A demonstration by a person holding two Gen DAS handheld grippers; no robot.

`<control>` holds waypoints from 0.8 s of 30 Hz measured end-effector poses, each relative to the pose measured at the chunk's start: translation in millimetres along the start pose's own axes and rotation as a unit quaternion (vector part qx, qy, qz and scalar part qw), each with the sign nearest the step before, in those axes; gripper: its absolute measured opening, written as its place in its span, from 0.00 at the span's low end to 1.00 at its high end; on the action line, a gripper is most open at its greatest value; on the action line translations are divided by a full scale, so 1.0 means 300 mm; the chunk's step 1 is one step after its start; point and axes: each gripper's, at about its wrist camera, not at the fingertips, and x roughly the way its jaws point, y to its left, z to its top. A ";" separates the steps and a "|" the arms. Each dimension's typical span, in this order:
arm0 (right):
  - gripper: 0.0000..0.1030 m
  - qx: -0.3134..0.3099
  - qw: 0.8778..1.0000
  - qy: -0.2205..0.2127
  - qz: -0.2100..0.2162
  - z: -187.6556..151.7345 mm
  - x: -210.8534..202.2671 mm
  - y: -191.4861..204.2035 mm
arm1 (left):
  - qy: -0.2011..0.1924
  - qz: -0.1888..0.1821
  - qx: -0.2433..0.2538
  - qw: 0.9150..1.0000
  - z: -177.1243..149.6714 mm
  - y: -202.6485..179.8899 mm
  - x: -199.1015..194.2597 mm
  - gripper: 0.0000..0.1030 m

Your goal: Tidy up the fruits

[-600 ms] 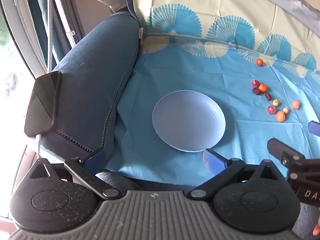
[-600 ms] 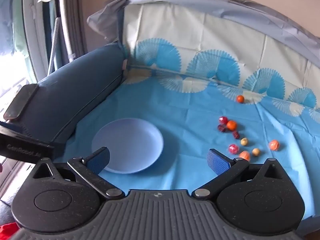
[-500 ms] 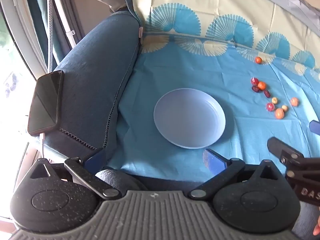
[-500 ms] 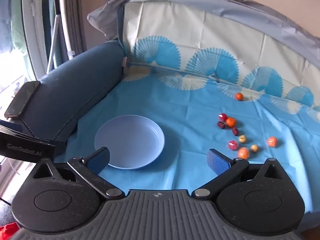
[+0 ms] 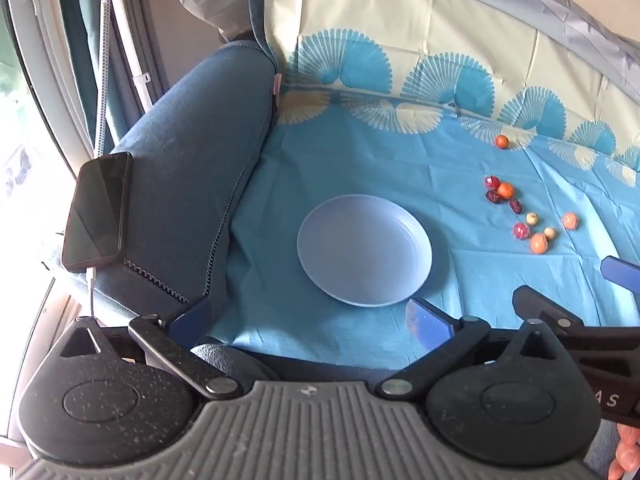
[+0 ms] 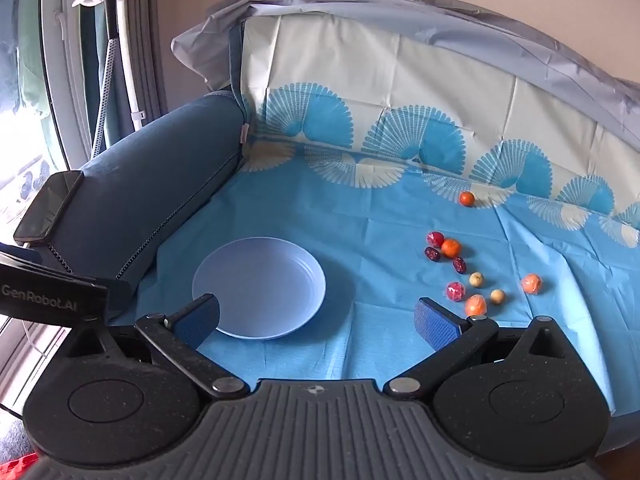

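Ten fruits (image 6: 476,305) beyond right fingers (image 6: 436,325)

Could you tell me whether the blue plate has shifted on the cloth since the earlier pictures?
No. The blue plate keeps its place relative to the fruits and the sofa arm; only the cameras moved.

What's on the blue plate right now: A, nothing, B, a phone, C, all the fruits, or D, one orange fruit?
A: the plate is bare, the fruits lie scattered on the cloth to its right, and the phone rests on the sofa arm.
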 end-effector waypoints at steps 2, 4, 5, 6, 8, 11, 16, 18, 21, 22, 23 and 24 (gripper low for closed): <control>1.00 0.008 1.000 -0.004 -0.001 0.004 -0.005 0.000 | 0.006 0.001 0.002 1.000 0.004 -0.006 0.000 1.00; 1.00 0.011 1.000 0.000 0.000 -0.005 -0.011 -0.009 | 0.004 0.000 0.003 1.000 -0.005 -0.008 -0.010 1.00; 1.00 0.012 1.000 0.004 0.001 -0.011 -0.013 -0.012 | 0.003 0.001 0.004 1.000 -0.011 -0.008 -0.016 1.00; 1.00 0.012 1.000 0.005 0.001 -0.016 -0.016 -0.015 | 0.002 0.004 0.007 1.000 -0.017 -0.010 -0.021 1.00; 1.00 0.013 1.000 0.007 -0.003 -0.008 -0.008 0.012 | 0.007 0.008 0.012 1.000 -0.005 -0.009 0.002 1.00; 1.00 0.012 1.000 0.012 0.000 -0.012 -0.010 0.021 | 0.011 0.006 0.008 1.000 -0.006 -0.006 -0.001 1.00; 1.00 0.002 1.000 0.004 -0.004 -0.016 -0.022 0.036 | 0.023 0.010 0.005 1.000 -0.006 0.000 0.009 1.00; 1.00 0.004 1.000 0.008 -0.002 -0.016 -0.020 0.033 | 0.024 0.009 0.005 1.000 -0.004 -0.001 0.012 1.00; 1.00 0.006 1.000 0.013 -0.002 -0.012 -0.012 0.030 | 0.023 0.012 0.008 1.000 -0.002 -0.002 0.017 1.00; 1.00 0.007 1.000 0.014 -0.003 -0.012 -0.009 0.028 | 0.025 0.014 0.010 1.000 -0.002 -0.003 0.019 1.00; 1.00 0.008 1.000 0.015 -0.004 -0.013 -0.006 0.027 | 0.027 0.016 0.011 0.999 -0.002 -0.005 0.021 1.00; 1.00 0.008 1.000 0.017 -0.004 -0.012 0.000 0.025 | 0.028 0.017 0.013 0.999 -0.003 -0.008 0.023 1.00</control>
